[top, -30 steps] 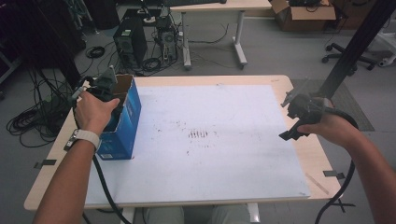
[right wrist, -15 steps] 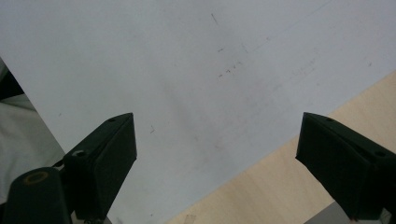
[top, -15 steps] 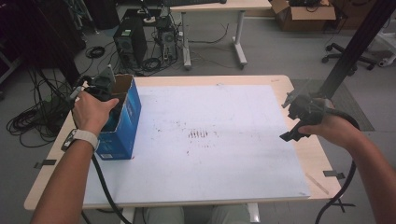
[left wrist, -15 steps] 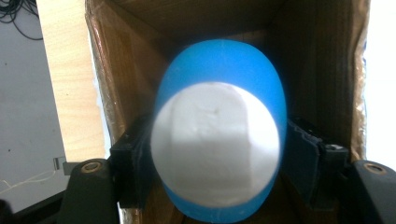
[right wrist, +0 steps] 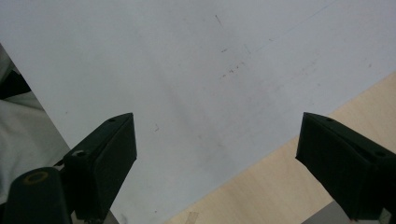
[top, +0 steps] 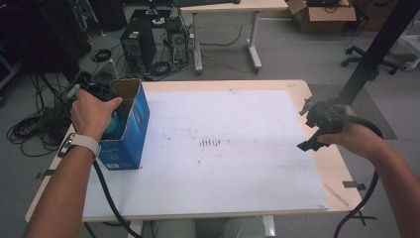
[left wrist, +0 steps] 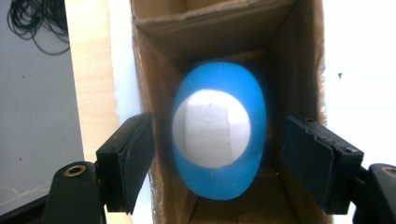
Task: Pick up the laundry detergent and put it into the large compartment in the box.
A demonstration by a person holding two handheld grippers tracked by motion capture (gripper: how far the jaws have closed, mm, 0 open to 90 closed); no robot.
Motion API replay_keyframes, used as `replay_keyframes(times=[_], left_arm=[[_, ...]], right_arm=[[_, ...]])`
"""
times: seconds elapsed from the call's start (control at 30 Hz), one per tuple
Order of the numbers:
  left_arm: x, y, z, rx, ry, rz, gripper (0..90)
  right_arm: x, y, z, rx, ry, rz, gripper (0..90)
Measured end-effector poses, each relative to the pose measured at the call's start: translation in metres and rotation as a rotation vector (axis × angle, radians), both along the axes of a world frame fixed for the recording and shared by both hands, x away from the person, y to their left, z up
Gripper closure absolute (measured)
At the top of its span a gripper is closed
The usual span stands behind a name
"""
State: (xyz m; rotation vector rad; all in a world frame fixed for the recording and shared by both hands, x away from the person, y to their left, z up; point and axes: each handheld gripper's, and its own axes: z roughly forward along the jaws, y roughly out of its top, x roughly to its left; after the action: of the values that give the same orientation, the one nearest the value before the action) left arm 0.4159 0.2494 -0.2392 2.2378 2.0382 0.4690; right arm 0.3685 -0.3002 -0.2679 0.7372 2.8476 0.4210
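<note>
High view: L hand (top: 94, 111) holds the left gripper (top: 106, 96) over the open top of a blue box (top: 131, 134), which stands upright on the white sheet (top: 223, 158) at the table's (top: 327, 168) L edge. Gripper mostly hidden by the hand and box wall, so jaws can't be read here. R hand (top: 354, 139) holds the right gripper (top: 317, 126) above the table's R edge, well apart from the box. Floor behind has PC towers (top: 138, 47), cable coils (top: 29, 129), a cardboard carton (top: 324, 12).

Left gripper view: cam looks straight down into the box, brown cardboard inside. A blue egg-shaped thing (left wrist: 219, 133) w/ a white round patch lies down in the box, blurred. Jaws have just been opening; they now stand apart on either side of the blue thing, higher up, pads not pressing on it: released. L jaw sits over the box's wall, R jaw over the other wall.

Right gripper view: jaws spread wide, nothing between them. Below them the white sheet w/ faint marks, bare wood of the table at lower R corner.
</note>
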Motion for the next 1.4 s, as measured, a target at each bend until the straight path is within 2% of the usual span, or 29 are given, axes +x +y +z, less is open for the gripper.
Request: replay_keyframes(times=[0.27,0.4,0.73,0.87,1.0,1.23,1.4], left_arm=[[-0.007,-0.006,0.018,-0.023,-0.033,-0.028,26.1],[-0.012,-0.013,0.031,-0.016,-0.054,-0.061,26.0],[-0.027,-0.036,0.061,-0.041,-0.104,-0.162,25.9],[-0.033,-0.046,0.068,-0.053,-0.107,-0.2,25.8],[-0.041,-0.058,0.077,-0.063,-0.114,-0.261,25.3],[-0.05,-0.072,0.083,-0.073,-0.118,-0.327,24.0],[-0.055,-0.082,0.084,-0.083,-0.109,-0.362,17.2]], right_arm=[[-0.003,-0.001,0.003,0.0,-0.006,0.001,12.1],[-0.004,-0.001,0.005,0.001,-0.01,0.001,12.2],[-0.006,-0.001,0.008,0.003,-0.017,0.001,12.2],[-0.006,0.0,0.009,0.003,-0.021,0.0,12.2],[-0.006,0.001,0.01,0.004,-0.022,0.002,12.2],[-0.006,0.002,0.01,0.003,-0.022,0.004,12.2],[-0.007,0.003,0.01,0.002,-0.02,0.004,12.2]])
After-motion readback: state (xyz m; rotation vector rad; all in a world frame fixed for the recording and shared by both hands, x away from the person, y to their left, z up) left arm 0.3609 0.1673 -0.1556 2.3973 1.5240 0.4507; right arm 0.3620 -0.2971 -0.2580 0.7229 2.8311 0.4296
